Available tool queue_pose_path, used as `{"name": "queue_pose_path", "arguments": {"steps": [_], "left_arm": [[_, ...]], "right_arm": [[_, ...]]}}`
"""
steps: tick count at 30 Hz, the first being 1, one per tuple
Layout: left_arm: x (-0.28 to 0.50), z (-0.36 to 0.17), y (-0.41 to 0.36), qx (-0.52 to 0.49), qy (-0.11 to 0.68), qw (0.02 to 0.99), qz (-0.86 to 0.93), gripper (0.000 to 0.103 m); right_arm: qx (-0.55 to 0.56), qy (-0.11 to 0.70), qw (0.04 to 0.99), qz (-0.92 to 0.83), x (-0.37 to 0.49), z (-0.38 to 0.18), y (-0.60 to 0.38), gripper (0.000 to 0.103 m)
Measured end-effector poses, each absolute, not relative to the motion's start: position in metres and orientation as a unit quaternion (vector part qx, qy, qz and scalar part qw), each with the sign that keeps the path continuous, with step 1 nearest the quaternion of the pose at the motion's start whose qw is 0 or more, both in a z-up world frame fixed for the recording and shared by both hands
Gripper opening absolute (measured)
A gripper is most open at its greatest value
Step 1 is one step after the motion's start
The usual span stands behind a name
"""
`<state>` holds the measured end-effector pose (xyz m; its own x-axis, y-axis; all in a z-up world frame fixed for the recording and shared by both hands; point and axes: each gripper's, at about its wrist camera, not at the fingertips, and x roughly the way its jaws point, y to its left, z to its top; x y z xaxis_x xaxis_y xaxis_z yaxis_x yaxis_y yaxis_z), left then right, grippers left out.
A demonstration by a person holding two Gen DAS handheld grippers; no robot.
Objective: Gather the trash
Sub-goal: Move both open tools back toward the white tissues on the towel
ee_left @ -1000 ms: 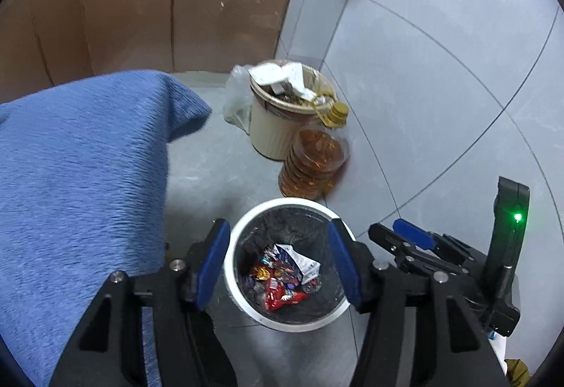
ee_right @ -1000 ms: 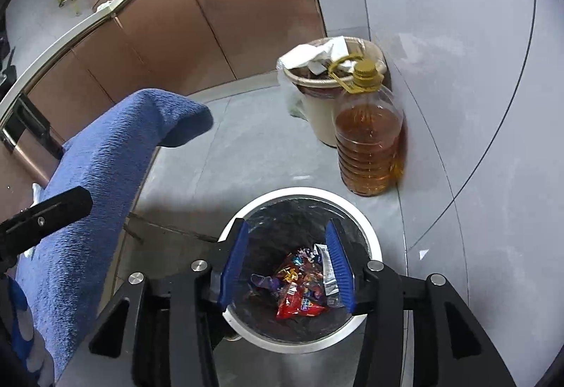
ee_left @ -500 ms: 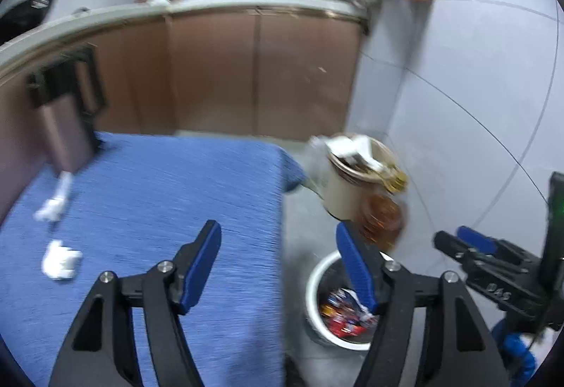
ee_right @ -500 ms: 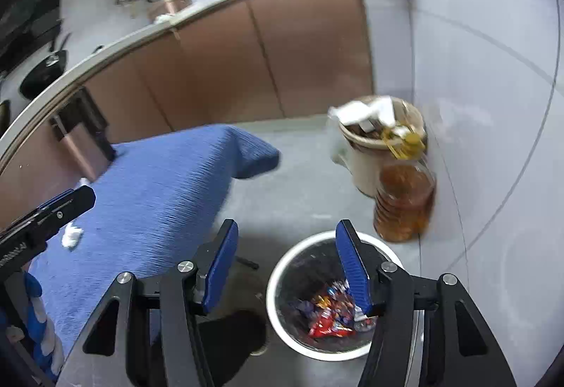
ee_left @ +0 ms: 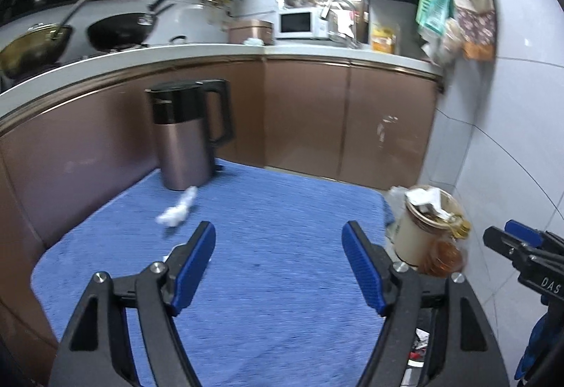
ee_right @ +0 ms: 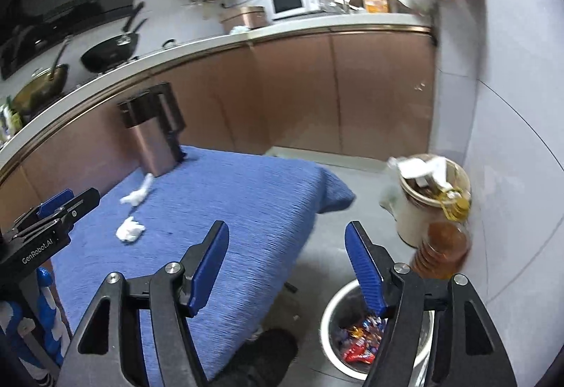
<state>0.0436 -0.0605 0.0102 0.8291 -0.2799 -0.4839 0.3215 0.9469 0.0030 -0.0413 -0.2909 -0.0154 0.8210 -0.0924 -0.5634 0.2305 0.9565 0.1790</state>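
Observation:
Two crumpled white paper scraps lie on the blue-covered table [ee_right: 246,203]: one near the kettle [ee_right: 139,194] and one closer to me [ee_right: 129,229]. The left wrist view shows the far scrap [ee_left: 178,210] ahead of my left gripper [ee_left: 278,260], which is open and empty above the cloth [ee_left: 282,281]. My right gripper [ee_right: 286,263] is open and empty, over the table's right edge. The white-rimmed trash bin [ee_right: 329,313] on the floor holds colourful wrappers [ee_right: 359,344].
A bronze kettle [ee_left: 187,136] stands at the table's far left corner. A beige bucket of rubbish [ee_right: 423,200] and an oil bottle [ee_right: 444,246] stand by the tiled wall. Brown cabinets [ee_left: 317,112] run behind the table.
Both grippers have lifted and tilted up from over the trash bin to face the table. The kettle and paper scraps have come into view. Both jaws stay open.

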Motion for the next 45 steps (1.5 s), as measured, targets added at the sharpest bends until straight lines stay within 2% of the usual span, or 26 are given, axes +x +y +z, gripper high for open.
{"name": "queue_pose_path", "arguments": {"steps": [9,17,33,45], "left_arm": [[0.037,0.012,-0.002,0.023,0.234,0.966,-0.105,0.074],[0.037,0.009,0.038,0.008,0.23,0.971,-0.066,0.079],[0.059,-0.006,0.083,-0.011,0.249,0.967,-0.043,0.08],[0.095,-0.036,0.094,0.0,0.29,0.957,-0.023,0.08]], "right_arm": [[0.09,0.274,0.956,-0.049,-0.027,0.005,-0.243,0.072],[0.06,0.276,0.959,-0.024,-0.012,0.012,-0.205,0.077],[0.016,0.293,0.956,0.018,0.023,0.011,-0.148,0.078],[0.009,0.327,0.944,0.047,0.068,-0.016,-0.128,0.078]]}}
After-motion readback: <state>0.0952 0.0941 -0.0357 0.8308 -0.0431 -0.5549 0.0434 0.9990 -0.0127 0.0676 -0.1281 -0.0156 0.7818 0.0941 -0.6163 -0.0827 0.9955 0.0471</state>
